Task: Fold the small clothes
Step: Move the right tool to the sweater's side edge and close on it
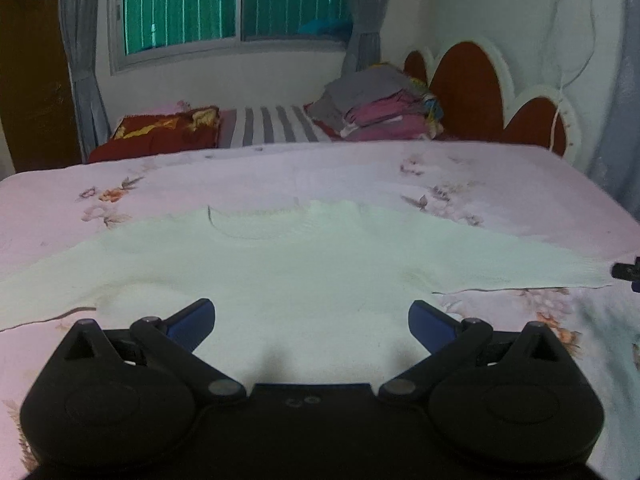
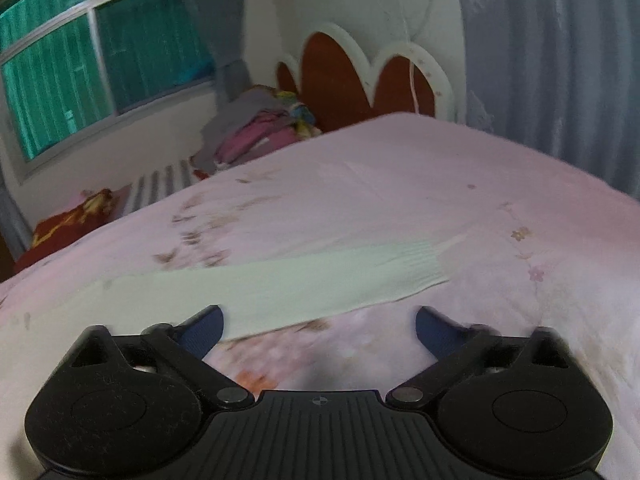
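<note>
A white knitted sweater [image 1: 280, 268] lies flat on the pink floral bedsheet [image 1: 360, 172], sleeves spread left and right, neckline toward the far side. My left gripper [image 1: 311, 314] is open and empty, just above the sweater's lower body. In the right wrist view, the sweater's right sleeve [image 2: 320, 280] stretches across the sheet with its ribbed cuff at the right. My right gripper [image 2: 319, 322] is open and empty, low over the sleeve's near edge. A tip of the right gripper [image 1: 628, 272] shows beside the cuff in the left wrist view.
A pile of folded clothes [image 1: 380, 104] sits at the far side by the red and white headboard [image 1: 472, 88]. A red patterned pillow [image 1: 160, 132] and a striped cloth [image 1: 276, 124] lie behind the bed. A window [image 1: 232, 0] with grey curtains is beyond.
</note>
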Tool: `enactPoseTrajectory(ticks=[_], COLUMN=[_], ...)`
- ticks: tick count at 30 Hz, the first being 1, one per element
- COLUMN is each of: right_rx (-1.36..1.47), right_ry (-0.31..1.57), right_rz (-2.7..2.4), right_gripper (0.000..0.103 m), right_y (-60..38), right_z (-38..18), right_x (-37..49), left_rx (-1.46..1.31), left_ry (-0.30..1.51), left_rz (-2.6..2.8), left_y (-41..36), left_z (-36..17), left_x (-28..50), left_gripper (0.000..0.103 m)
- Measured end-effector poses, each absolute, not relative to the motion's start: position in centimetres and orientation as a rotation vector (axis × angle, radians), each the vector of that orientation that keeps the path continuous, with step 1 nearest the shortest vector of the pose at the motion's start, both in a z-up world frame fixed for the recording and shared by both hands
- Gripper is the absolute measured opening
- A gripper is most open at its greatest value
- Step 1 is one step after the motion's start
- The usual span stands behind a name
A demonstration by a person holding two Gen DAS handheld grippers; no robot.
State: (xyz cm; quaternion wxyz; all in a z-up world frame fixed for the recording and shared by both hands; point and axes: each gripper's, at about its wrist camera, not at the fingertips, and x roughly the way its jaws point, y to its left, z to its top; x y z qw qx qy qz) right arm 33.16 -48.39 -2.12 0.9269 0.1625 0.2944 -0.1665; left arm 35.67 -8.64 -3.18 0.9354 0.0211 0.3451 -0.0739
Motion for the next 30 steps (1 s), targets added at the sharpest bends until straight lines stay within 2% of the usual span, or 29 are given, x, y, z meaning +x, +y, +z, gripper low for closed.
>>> enactPoseTrajectory(ticks=[1, 6, 7, 8, 9, 22, 23, 24, 27, 30], right_rx=[0.354, 0.475, 0.497, 0.524, 0.557, 0.829, 0.845, 0.851, 0.863, 0.808], right_ry=[0.63, 0.656, 0.657, 0.661, 0.666, 0.602, 0.596, 0.594, 0.592, 0.61], right_rz=[-0.352, -0.388, -0.4, -0.411, -0.415, -0.401, -0.401, -0.409, -0.431, -0.432], right_gripper=[0.051, 0.051, 0.049, 0.036, 0.029, 0.028, 0.025, 0.017, 0.004, 0.003], right_y=[-49.8, -55.4, -56.3, -57.2, -58.0, -63.6, -63.9, -64.2, -64.9, -64.6], right_z=[-2.8, -5.7, -6.3, -6.9, -7.5, -10.6, -10.7, -10.7, -11.0, -10.5], right_x=[34.0, 36.1, 36.3, 36.4, 36.6, 35.9, 35.9, 35.7, 35.5, 35.7], left_rx=[0.052, 0.078, 0.084, 0.089, 0.092, 0.051, 0.054, 0.056, 0.045, 0.023], left_ry=[0.72, 0.76, 0.772, 0.783, 0.79, 0.823, 0.822, 0.822, 0.832, 0.879], left_rz=[-0.14, -0.105, -0.096, -0.088, -0.082, -0.044, -0.043, -0.042, -0.025, -0.007], left_y=[-9.1, -10.3, -10.3, -10.3, -10.5, -10.5, -10.6, -10.5, -10.2, -9.3], left_z=[-3.6, -4.6, -4.9, -5.0, -5.1, -5.8, -5.8, -5.8, -5.9, -6.3], left_x=[36.2, 37.5, 37.8, 38.0, 38.3, 41.3, 41.3, 41.3, 41.5, 42.0], left_gripper=[0.103, 0.103, 0.103, 0.103, 0.103, 0.103, 0.103, 0.103, 0.103, 0.103])
